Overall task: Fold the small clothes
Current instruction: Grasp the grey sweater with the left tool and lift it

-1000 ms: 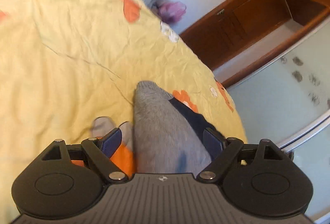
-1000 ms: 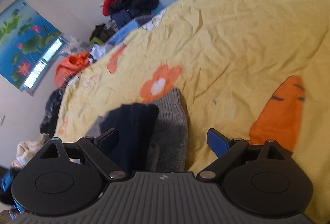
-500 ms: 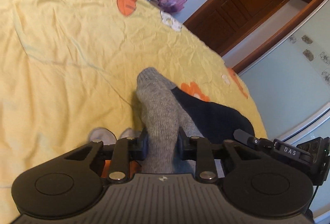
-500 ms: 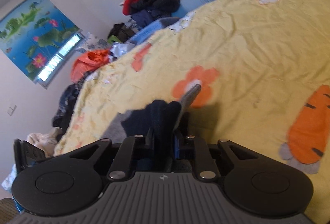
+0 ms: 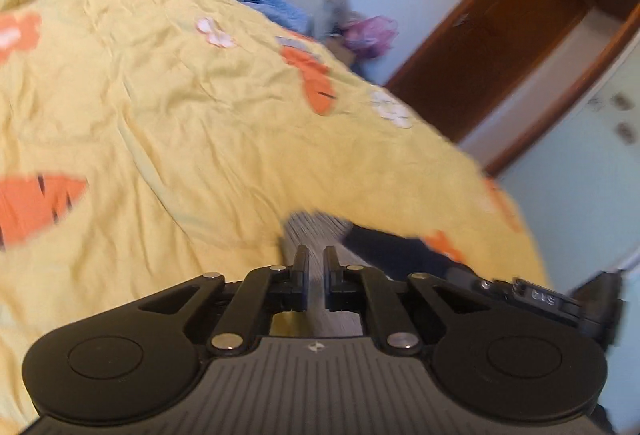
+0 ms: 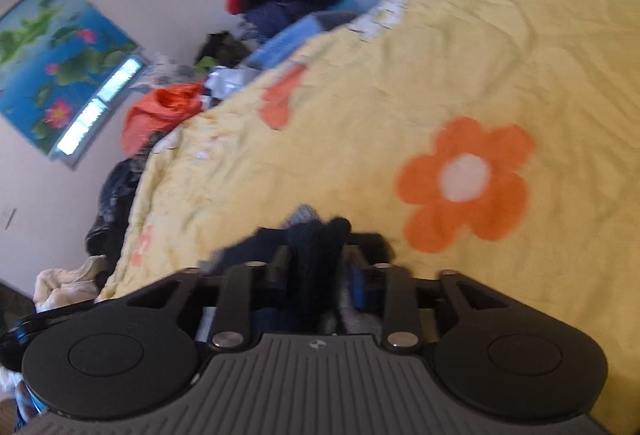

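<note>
You were at the gather-and-lift step of the fold: both ends of the garment were pinched and coming up off the yellow bedspread (image 5: 168,123). Your left tongs (image 5: 316,259) had just been closing and were clamped on the grey knit end (image 5: 316,231), a thin band of it squeezed between the pads. Your right tongs (image 6: 316,275) had just been opening again, a little, yet they gripped the dark navy part (image 6: 316,247), which bunched up between the fingers and filled the gap. Taking the orange flower (image 6: 464,183) as the landmark, the bunched navy cloth sat just below and to the left of it in the right wrist view, near the bed's edge. The garment's long axis appeared to run from one pair of tongs to the other, across the bed's edge, the grey end pointing away from you toward the middle of the bed; blur made the exact outline hard to read. The next move, in my judgement, called for carrying one end over onto the other while keeping both grips firm, then laying the doubled piece flat on the bedspread.
</note>
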A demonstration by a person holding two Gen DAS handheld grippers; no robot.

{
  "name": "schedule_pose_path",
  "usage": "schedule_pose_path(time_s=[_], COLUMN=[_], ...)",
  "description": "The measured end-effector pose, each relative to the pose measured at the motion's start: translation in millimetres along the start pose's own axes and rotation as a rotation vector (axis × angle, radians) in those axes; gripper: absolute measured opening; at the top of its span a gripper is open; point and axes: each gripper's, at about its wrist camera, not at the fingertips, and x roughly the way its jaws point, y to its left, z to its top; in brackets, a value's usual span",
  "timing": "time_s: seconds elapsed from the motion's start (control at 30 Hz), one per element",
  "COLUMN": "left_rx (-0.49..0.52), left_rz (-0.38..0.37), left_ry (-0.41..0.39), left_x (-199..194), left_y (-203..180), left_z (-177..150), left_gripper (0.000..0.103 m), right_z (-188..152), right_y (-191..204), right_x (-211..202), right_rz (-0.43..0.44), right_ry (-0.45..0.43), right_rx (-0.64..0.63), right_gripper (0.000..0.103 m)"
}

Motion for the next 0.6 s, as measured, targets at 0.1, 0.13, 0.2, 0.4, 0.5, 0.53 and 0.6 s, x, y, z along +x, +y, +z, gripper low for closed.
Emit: schedule_pose_path(time_s=[0.1, 0.13, 0.2, 0.4, 0.5, 0.53, 0.6], left_rx=[0.010, 0.003, -0.014, -0.135, -0.116, -0.120, -0.135], left_rz=[-0.039, -0.040, -0.060, -0.294, -0.296, -0.293, -0.240], left_ry=[0.037, 0.053, 0.056, 0.155, 0.187, 0.202, 0.243], left_x=[-12, -14, -18, -21, -13, -11, -3], left_y=[-2, -2, -3, -8, -14, -15, -12], left_z=[-39, -54, -83, -132, -142, -140, -134], left_gripper=[0.039, 0.055, 0.060, 0.063, 0.059, 0.039, 0.014], right_z=[-10, -14, -24, -70, -91, -97, -105], right_y=[-12, -14, -21, -27, -24, -22, -12], right_x=[-31, -43, -64, -98, -108, -109, -108], right_rz=[0.046, 0.044, 0.017, -0.055, -0.013, 0.013, 0.040], right_ry=[-0.022, -0.022, -0.007, 0.122, 0.158, 0.175, 0.223], right_rx=[-0.010, -0.028, -0.061, -0.182, -0.185, -0.174, -0.172], right_gripper=[0.076, 0.076, 0.076, 0.076, 0.076, 0.075, 0.037])
